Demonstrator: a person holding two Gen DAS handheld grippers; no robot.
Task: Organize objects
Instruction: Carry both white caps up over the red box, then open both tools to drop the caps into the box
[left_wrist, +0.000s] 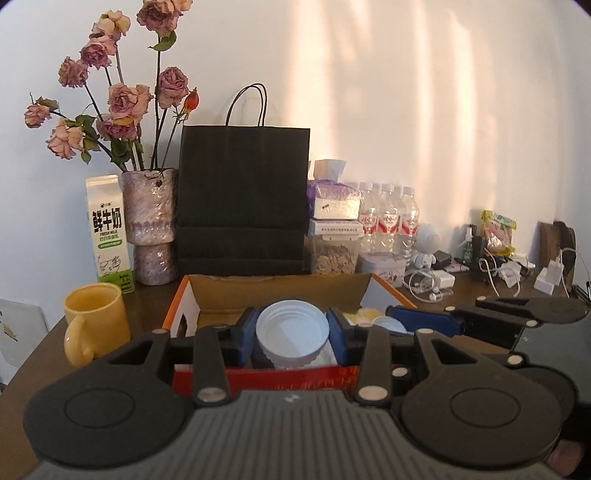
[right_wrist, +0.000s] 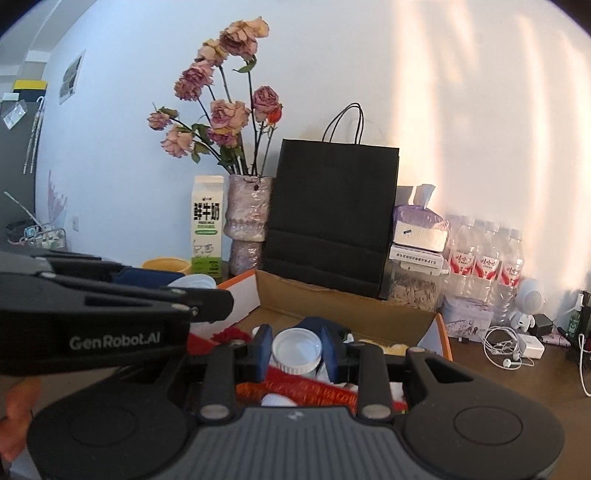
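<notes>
The left gripper (left_wrist: 292, 334) hangs over the near edge of the open cardboard box (left_wrist: 280, 291), its blue fingers (left_wrist: 246, 332) closed against the two sides of a large white lid (left_wrist: 291, 325). The lid sits tilted, hollow side toward the camera, above the box's red front wall. The right gripper (right_wrist: 295, 349) is also over the box (right_wrist: 343, 310), to the right of the left one, its fingers (right_wrist: 263, 347) pressed on a smaller white lid (right_wrist: 297, 349) held above the box interior. In the right wrist view the left gripper's body fills the space just left of the box, so the two tools sit close together.

Behind the box a black paper bag (left_wrist: 242, 199) stands upright, near its back flap. Left of the box stands a yellow mug (left_wrist: 96, 321) with bare desk (left_wrist: 147, 306) between. Beyond the mug are a milk carton (left_wrist: 109, 232) and a vase (left_wrist: 151, 225). Right of the box lie tangled white cables (right_wrist: 511, 345) and water bottles (right_wrist: 484, 258); open desk is narrow there.
</notes>
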